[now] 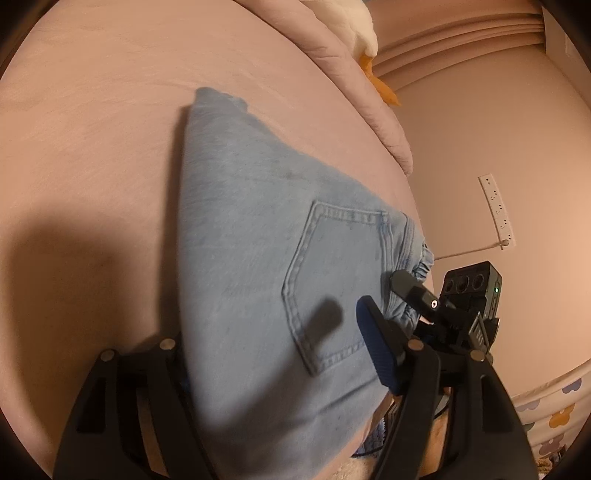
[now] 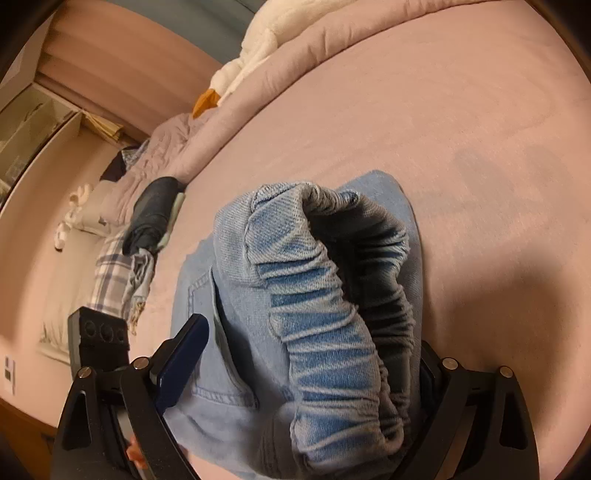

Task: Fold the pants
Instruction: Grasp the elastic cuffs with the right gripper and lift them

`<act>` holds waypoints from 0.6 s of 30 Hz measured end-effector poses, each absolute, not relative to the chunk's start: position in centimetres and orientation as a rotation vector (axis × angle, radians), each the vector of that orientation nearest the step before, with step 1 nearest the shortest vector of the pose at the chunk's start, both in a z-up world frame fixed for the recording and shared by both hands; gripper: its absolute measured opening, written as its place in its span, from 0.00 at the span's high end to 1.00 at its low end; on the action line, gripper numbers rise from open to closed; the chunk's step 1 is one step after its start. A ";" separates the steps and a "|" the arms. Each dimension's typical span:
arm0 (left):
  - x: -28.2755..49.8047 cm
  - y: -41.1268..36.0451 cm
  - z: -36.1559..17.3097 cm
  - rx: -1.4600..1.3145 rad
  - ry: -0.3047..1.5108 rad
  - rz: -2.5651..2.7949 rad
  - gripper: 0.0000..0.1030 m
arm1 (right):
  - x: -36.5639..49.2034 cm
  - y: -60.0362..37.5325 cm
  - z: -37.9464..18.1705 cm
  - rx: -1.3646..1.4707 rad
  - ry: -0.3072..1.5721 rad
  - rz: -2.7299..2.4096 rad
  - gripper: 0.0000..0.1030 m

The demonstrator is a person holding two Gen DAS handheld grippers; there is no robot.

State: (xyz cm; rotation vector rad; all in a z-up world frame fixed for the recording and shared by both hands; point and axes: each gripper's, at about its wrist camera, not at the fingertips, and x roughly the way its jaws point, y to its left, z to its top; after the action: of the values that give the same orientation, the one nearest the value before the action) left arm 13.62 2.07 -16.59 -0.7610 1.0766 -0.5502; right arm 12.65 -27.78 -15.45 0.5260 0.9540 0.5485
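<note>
Your left gripper is spread wide w/ the jeans running between its fingers; left pad is tucked under the denim edge, right blue pad sits just off the back pocket. Not pinching anything.

Your right gripper is also spread, blue pad on the left side, the other finger mostly hidden behind cloth. The elastic waistband bunches up btwn the fingers, close to the lens; can't tell if cloth touches the pads.

In the left cam your right gripper shows at the waistband end of the jeans, near the bed edge.

Jeans lie flat on the pink bed sheet, pocket side up, legs running away twd the pink duvet.

Beyond: white plush w/ orange bit, power strip on the wall, pile of clothes at the bed's far side.
</note>
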 end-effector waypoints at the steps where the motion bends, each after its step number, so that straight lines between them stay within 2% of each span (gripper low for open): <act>1: 13.9 2.0 -16.7 -0.762 1.078 -0.554 0.31 | 12.7 -27.7 -15.5 0.522 0.946 0.552 0.08; 5: 14.6 1.7 -16.6 -0.755 1.081 -0.565 0.31 | 12.8 -27.5 -15.4 0.509 0.926 0.560 0.09; 8: 14.6 1.6 -16.4 -0.728 1.077 -0.570 0.32 | 12.4 -27.4 -15.0 0.480 0.912 0.563 0.16; 12: 14.5 1.4 -16.2 -0.702 1.085 -0.531 0.41 | 11.5 -26.6 -13.8 0.404 0.871 0.570 0.27; 14: 14.3 1.3 -16.1 -0.682 1.083 -0.511 0.45 | 11.3 -26.7 -13.6 0.399 0.857 0.562 0.36; 15: 14.2 1.2 -16.1 -0.667 1.082 -0.499 0.48 | 11.2 -26.7 -13.5 0.400 0.848 0.554 0.45; 18: 14.0 1.0 -15.8 -0.630 1.079 -0.462 0.55 | 11.1 -26.8 -13.3 0.392 0.835 0.529 0.50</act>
State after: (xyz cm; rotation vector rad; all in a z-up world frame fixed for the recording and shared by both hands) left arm 14.00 0.99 -15.85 -0.6305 1.0794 -0.4620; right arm 11.09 -26.79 -13.29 0.3915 0.8353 0.5285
